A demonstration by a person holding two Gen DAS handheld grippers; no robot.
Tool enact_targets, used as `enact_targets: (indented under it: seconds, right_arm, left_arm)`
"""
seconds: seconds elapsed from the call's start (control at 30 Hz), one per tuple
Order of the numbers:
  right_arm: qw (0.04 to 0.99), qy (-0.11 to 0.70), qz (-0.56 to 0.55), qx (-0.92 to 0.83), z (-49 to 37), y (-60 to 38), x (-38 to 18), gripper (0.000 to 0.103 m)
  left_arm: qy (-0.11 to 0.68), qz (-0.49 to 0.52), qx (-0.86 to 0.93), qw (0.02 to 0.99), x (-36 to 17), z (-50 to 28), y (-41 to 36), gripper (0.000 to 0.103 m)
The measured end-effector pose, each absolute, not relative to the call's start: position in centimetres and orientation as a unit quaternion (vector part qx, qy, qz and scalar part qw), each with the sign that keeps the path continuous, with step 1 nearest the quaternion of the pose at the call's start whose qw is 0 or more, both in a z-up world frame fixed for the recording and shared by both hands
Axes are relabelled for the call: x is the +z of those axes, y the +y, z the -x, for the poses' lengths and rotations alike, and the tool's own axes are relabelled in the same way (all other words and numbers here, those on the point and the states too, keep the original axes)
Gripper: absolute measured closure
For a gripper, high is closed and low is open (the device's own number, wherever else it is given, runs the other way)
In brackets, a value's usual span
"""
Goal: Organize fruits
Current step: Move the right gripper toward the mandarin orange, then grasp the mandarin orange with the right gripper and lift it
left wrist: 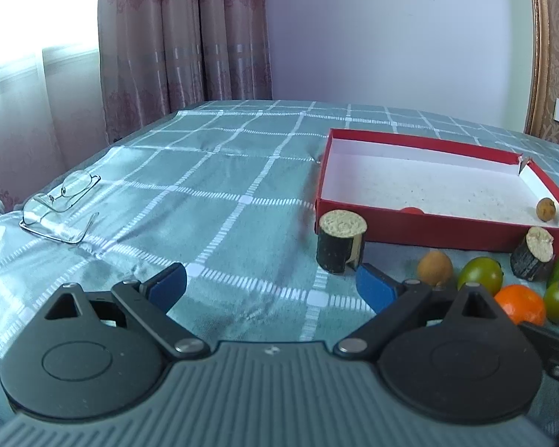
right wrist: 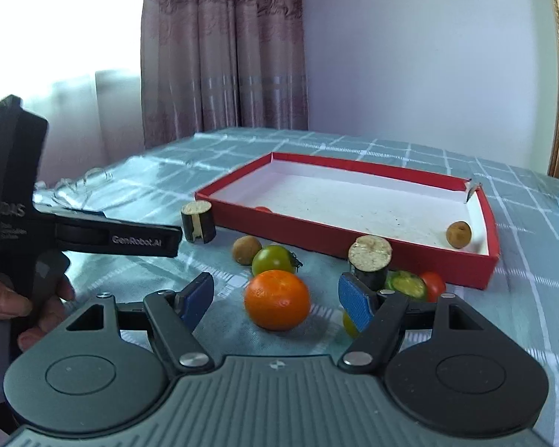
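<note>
Here, a bed point(right wrist: 521, 223) under a checked cover carries a red box point(right wrist: 354, 246), set open to receive fruit; a small brown fruit point(right wrist: 458, 234) already lies inside. Just before it, loose fruit is gathered. The right gripper point(right wrist: 275, 298) is spread, nothing clasped, framing the orange point(right wrist: 277, 300), seemingly for a grasp. The left gripper point(left wrist: 272, 283) is held wide and empty, over bare cover.

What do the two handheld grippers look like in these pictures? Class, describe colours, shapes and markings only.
Both are alike. The left gripper and right gripper each have a ribbed grey body, two round black discs, black linkage arms with silver pivot pins, and blue textured pads. Seen side-on from the right wrist camera, the left one is a black handled tool with white "GenRobot.AI" lettering.
</note>
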State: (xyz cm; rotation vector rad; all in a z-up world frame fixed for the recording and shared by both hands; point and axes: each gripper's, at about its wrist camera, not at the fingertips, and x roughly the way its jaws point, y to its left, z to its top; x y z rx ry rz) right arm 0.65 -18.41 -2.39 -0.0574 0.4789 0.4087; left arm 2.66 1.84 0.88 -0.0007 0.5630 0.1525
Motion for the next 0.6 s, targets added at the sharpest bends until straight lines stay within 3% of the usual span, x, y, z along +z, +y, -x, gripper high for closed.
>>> enact_targets:
  seconds: [0.4, 0.5, 0.6]
  right_arm:
    - [0.939, 0.280, 0.034, 0.195, -2.9, -17.2, -3.2, 0.030]
    - [0.934, 0.293, 0.039, 0.201, -3.2, -16.9, -3.5, 0.048]
    - [0.935, 0.294, 0.039, 0.196, -3.1, -16.9, -3.5, 0.056]
  left_arm:
    - [0.286, 0.025, 0.064, 0.956, 0.6, -2.7, 2.7, 0.006]
    - [0.287, 0.026, 0.063, 0.956, 0.6, -2.7, 2.7, 0.006]
    - [0.288, 0.029, 0.064, 0.955, 0.6, -2.8, 2.8, 0.006]
